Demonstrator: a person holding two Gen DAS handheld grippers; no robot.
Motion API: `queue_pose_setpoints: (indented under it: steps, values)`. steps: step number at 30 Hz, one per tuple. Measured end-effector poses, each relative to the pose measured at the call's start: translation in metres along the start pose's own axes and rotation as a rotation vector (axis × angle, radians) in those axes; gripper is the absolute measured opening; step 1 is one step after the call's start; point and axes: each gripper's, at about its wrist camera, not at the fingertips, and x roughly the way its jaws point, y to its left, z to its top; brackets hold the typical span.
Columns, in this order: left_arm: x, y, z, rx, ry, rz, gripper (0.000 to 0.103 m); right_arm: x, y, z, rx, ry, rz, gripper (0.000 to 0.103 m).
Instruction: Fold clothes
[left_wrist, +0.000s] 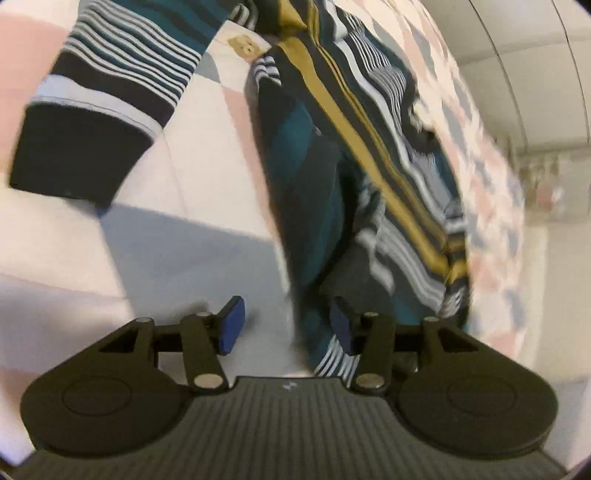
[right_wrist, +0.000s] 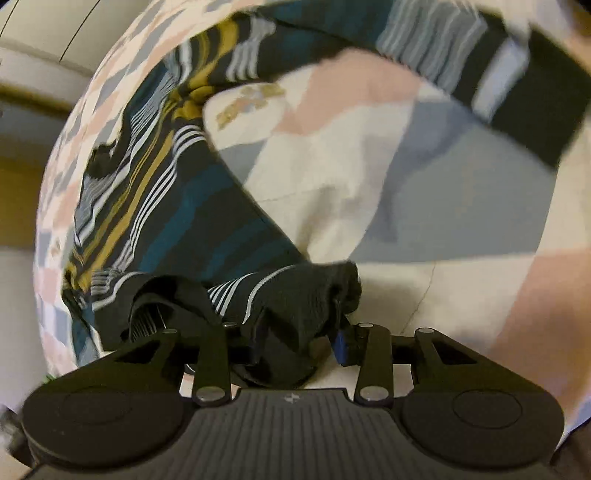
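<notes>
**Left wrist and right wrist: striped sweater on the quilt**

Left wrist view, nearest first: the left gripper (left_wrist: 287, 326) hangs just above the quilt (left_wrist: 207, 177) with its blue pads (left_wrist: 233, 325) spread apart and gripping nothing, though the sweater (left_wrist: 317, 184) hem runs up between them. Beyond, the striped body (teal, black, white, mustard) stretches away across the quilt. A sleeve (left_wrist: 107, 99) with a black cuff lies apart to the left. A pale wall (left_wrist: 535, 74) stands farthest off.

Right wrist view: dark hem fabric is bunched between the fingers of the right gripper (right_wrist: 295, 343), which look clamped on the sweater (right_wrist: 177, 206); one blue pad (right_wrist: 341, 345) peeks out beside the bunch. Farther on, the body spreads leftward over the quilt (right_wrist: 332, 177), and the sleeve (right_wrist: 480, 62) crosses the top, blurred.
</notes>
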Motion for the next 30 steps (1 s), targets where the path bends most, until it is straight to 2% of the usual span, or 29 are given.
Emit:
queue_pose_setpoints:
  steps: [1,4,7,9,10,12,13,14,16,17,18,19,22,24,26,27,29,30]
  values:
    - [0.004,-0.003,0.006,-0.001,-0.016,-0.011,0.045,0.004,0.0,0.001,0.005,-0.005,-0.003,0.04]
    - [0.018,-0.035,0.019,0.11,-0.064,-0.009,0.051,0.006,-0.006,0.001,0.023,-0.013,-0.002,0.042]
    - [0.042,-0.061,0.025,0.197,-0.051,0.01,0.053,0.007,-0.009,0.003,0.025,-0.018,-0.017,0.051]
    - [0.059,-0.078,0.028,0.267,-0.029,0.042,0.051,0.008,-0.01,0.006,0.019,-0.03,-0.028,0.051]
    - [0.069,-0.084,0.026,0.312,-0.006,0.069,0.048,0.008,-0.011,0.007,0.017,-0.036,-0.033,0.051]
    - [0.082,-0.094,0.019,0.387,0.035,0.134,0.029,0.007,-0.013,0.012,0.023,-0.059,-0.038,0.054]
    - [0.085,-0.097,0.016,0.414,0.047,0.144,0.011,0.008,-0.015,0.014,0.036,-0.066,-0.035,0.055]
    - [0.084,-0.1,0.012,0.438,0.059,0.139,0.006,0.008,-0.017,0.017,0.05,-0.074,-0.032,0.055]
    - [0.07,-0.103,0.007,0.47,0.06,0.131,0.005,0.009,-0.02,0.023,0.076,-0.084,-0.029,0.055]
    - [0.06,-0.103,0.004,0.482,0.059,0.126,0.005,0.007,-0.019,0.022,0.079,-0.074,-0.028,0.047]
    - [0.044,-0.099,0.003,0.484,0.056,0.128,0.005,0.005,-0.018,0.021,0.082,-0.064,-0.026,0.014]
    - [0.027,-0.095,0.001,0.485,0.053,0.13,0.005,0.003,-0.018,0.02,0.084,-0.054,-0.025,0.01]
    - [-0.045,-0.06,-0.01,0.437,0.026,0.187,0.005,-0.011,-0.013,0.013,0.078,-0.022,-0.018,0.009]
    - [-0.1,-0.026,-0.022,0.394,0.008,0.267,0.005,-0.034,-0.009,-0.001,0.059,0.006,-0.001,0.008]
    - [-0.131,0.012,-0.038,0.34,0.022,0.348,0.002,-0.057,-0.003,-0.02,0.021,0.038,0.021,0.008]
    - [-0.143,0.031,-0.045,0.316,0.029,0.388,0.002,-0.06,0.003,-0.029,-0.011,0.048,0.011,0.007]
    - [-0.133,0.058,-0.052,0.307,0.048,0.46,0.0,-0.064,0.015,-0.047,-0.078,0.067,-0.009,0.007]
    - [-0.121,0.073,-0.053,0.296,0.062,0.504,0.0,-0.055,0.019,-0.052,-0.134,0.061,-0.056,0.008]
